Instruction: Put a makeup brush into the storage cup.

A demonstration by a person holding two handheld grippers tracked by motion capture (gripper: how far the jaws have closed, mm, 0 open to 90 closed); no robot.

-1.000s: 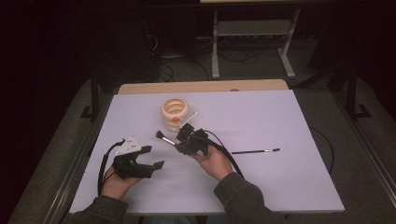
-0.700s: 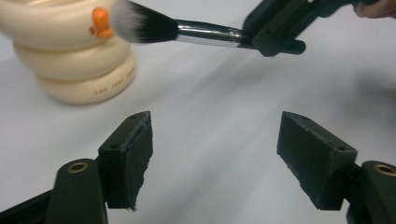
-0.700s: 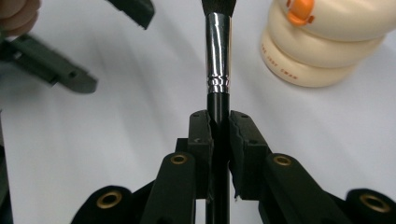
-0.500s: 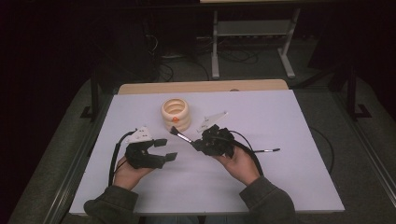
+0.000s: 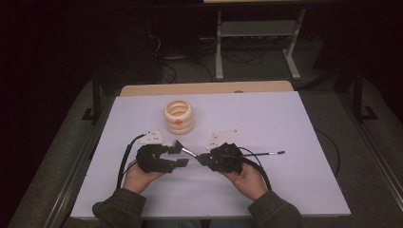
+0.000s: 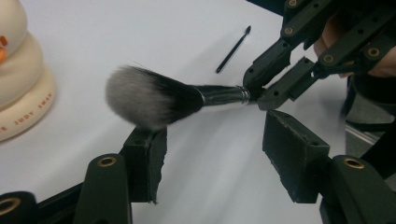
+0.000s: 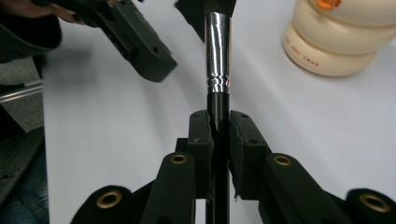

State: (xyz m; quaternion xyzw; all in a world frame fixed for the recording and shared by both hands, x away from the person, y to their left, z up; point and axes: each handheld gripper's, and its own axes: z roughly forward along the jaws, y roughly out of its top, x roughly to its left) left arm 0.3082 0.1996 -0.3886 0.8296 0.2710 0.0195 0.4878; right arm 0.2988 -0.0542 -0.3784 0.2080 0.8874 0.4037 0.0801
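Observation:
My right gripper (image 5: 202, 157) (image 7: 219, 130) is shut on the black handle of a makeup brush (image 5: 183, 150) (image 7: 218, 51) with a silver ferrule. It holds the brush off the table, pointing left. The grey-tipped bristle head (image 6: 144, 95) sits above and between the spread jaws of my left gripper (image 5: 178, 156) (image 6: 217, 149), which is open and grips nothing. In the left gripper view the right gripper (image 6: 254, 93) shows closed on the brush handle. A cream ringed holder (image 5: 179, 116) (image 6: 18, 93) (image 7: 341, 42) with an orange spot stands behind both grippers.
A thin black brush (image 5: 266, 153) (image 6: 232, 49) lies flat on the white table (image 5: 285, 123) to the right of my right hand. A wooden strip runs along the table's far edge, with metal stand legs and cables on the floor beyond it.
Both hands have moved right and toward the table's front. The two grippers have come together, so the brush head now sits between the left gripper's open jaws.

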